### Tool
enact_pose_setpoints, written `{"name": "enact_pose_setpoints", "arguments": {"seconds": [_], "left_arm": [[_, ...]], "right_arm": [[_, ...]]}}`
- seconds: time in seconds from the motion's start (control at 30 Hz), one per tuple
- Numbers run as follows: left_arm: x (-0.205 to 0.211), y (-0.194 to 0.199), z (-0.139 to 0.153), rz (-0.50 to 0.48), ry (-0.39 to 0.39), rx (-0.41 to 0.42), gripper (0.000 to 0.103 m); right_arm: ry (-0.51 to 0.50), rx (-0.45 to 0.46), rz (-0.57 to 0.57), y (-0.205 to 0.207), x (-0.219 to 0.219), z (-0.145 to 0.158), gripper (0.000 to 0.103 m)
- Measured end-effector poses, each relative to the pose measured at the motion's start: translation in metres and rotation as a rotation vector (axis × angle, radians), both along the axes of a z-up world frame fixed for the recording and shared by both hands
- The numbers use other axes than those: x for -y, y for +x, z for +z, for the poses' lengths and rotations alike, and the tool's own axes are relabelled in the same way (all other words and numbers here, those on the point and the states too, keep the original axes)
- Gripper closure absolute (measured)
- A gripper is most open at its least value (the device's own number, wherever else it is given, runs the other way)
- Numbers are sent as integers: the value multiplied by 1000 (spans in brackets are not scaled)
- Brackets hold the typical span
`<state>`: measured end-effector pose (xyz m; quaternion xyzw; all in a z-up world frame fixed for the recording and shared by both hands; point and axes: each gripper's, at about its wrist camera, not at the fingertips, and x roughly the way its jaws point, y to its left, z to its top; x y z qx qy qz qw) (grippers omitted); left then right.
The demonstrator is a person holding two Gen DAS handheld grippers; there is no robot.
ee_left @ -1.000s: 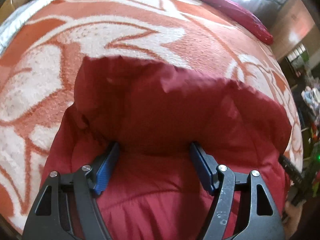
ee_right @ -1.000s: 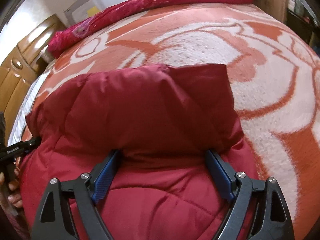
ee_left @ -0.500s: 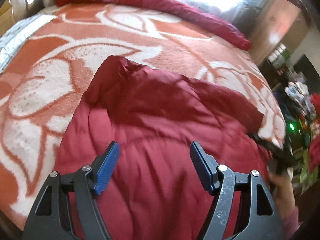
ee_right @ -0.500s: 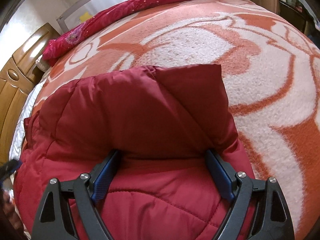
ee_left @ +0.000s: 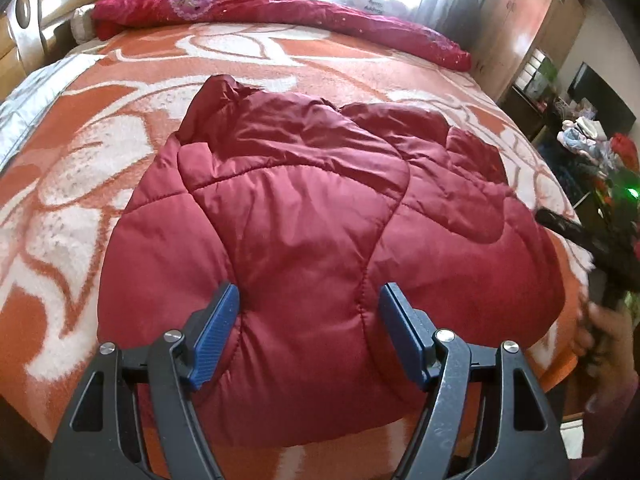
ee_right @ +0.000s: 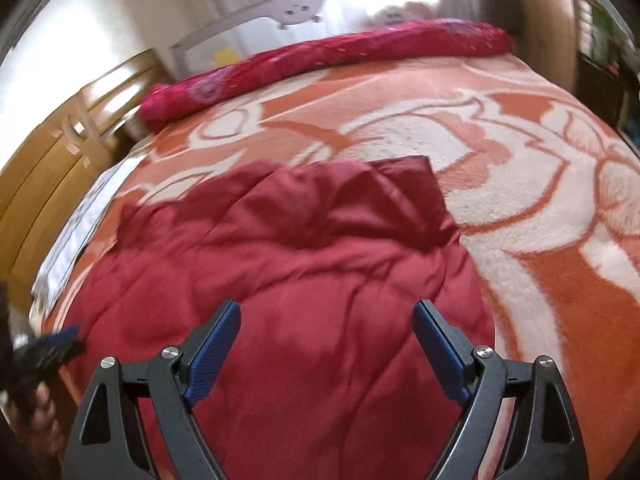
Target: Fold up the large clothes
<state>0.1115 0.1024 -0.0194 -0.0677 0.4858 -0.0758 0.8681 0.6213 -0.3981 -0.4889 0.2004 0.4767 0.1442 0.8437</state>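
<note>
In the left wrist view, a wooden headboard fills the upper left corner. Below it spreads the orange-and-white blanket, with a rolled pink quilt along its far edge at the top. The red puffer jacket lies folded in the middle of the frame on the blanket. The left gripper hangs over its near edge at lower centre, blue pads spread wide and gripping nothing. At the right edge, a blurred hand holds the other tool

In the right wrist view, the jacket fills the lower middle, its squared corner pointing to upper right. The right gripper stands wide apart above the fabric, holding nothing
</note>
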Motion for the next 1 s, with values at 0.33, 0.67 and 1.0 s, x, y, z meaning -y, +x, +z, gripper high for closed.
{"name": "enact_pose_setpoints", "arguments": {"seconds": [0.33, 0.67, 1.0], "left_arm": [[-6, 1, -27, -7, -37, -8, 29], [-5, 0, -19, 0, -28, 7, 28], [-4, -25, 6, 0, -34, 31, 28]], "right_arm": [[9, -116, 10, -34, 0, -58, 9], [25, -118, -5, -34, 0, -64, 6], [28, -121, -7, -35, 0, -63, 6]]}}
